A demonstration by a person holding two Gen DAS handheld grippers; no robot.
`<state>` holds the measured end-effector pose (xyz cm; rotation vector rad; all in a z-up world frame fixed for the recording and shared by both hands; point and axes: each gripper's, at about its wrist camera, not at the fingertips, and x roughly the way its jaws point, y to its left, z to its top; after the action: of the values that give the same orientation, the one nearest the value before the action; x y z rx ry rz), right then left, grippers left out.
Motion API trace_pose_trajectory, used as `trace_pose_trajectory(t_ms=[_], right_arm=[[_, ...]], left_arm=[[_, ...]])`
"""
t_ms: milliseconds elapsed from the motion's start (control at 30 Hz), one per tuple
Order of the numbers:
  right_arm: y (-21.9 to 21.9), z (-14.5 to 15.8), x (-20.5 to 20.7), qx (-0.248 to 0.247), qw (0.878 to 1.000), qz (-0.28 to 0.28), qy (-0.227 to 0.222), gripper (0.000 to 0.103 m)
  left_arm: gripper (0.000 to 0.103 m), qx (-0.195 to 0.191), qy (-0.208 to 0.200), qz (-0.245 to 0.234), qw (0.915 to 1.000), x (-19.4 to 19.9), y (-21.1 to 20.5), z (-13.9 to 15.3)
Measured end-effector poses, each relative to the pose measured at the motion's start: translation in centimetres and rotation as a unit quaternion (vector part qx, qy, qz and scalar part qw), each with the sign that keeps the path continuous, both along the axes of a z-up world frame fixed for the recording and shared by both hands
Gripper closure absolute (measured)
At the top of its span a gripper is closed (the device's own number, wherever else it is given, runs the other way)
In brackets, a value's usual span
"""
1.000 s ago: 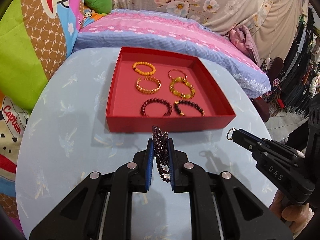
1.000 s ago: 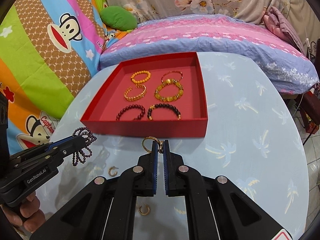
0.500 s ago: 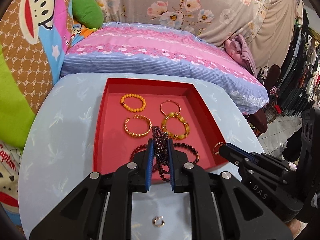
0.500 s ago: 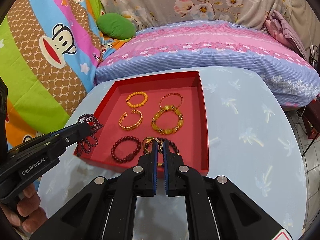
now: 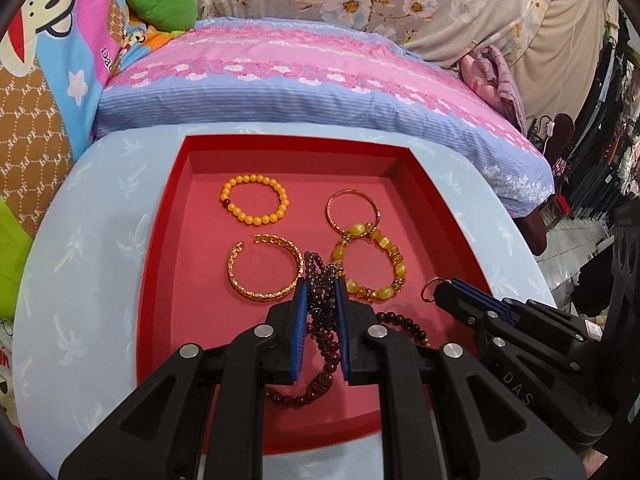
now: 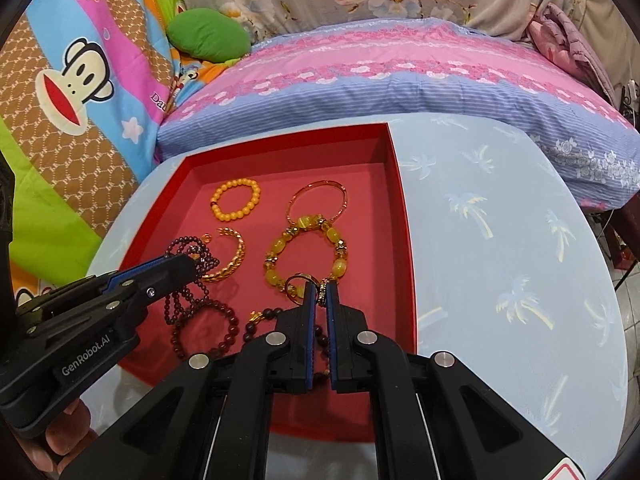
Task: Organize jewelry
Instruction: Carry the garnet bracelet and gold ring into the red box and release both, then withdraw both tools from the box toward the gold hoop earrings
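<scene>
Pale blue tabletop (image 5: 80,280) carries a red tray (image 5: 160,280). Over its near half, the left gripper (image 5: 322,292) clamps a purple bead strand (image 5: 320,276); the right gripper (image 6: 320,296) pinches what looks like a gold ring (image 6: 298,280).

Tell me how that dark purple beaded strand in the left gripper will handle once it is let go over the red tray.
The dark purple beaded strand probably handles as floppy: it droops in loops below the left gripper in the right wrist view. Released, it would likely slump into a heap on the red tray rather than keep a ring shape. Its round beads may roll slightly, and a loop could snag the gold open cuff nearby.
</scene>
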<state>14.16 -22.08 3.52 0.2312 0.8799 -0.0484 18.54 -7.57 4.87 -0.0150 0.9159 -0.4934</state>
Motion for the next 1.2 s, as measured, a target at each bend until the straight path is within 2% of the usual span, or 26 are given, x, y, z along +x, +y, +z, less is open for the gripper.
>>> trace_pose_trajectory(t_ms=[367,467,600,1200], right_arm=[[-0.1,-1.1,1.0,-0.01,1.0,-0.004,0.007,0.094],[0.0,-1.0,1.0,-0.01,1.0,-0.005,0.006,0.092],[0.0,-0.8,0.7,-0.005,1.0,-0.006,0.002,0.091],[0.7,0.8,-2.5,0.002,1.0,-0.007,-0.009,0.089]], left_arm=[[0.089,0.003,0.021,0.004,0.9998,1.0,-0.4,-2.1],[0.088,0.003,0.013,0.007,0.9999,0.9,-0.3,-1.9],[0.082,0.001,0.013,0.014,0.9998,0.7,0.0,-1.8],[0.081,-0.011,0.004,0.031,0.9994,-1.8,2.1,-0.1]])
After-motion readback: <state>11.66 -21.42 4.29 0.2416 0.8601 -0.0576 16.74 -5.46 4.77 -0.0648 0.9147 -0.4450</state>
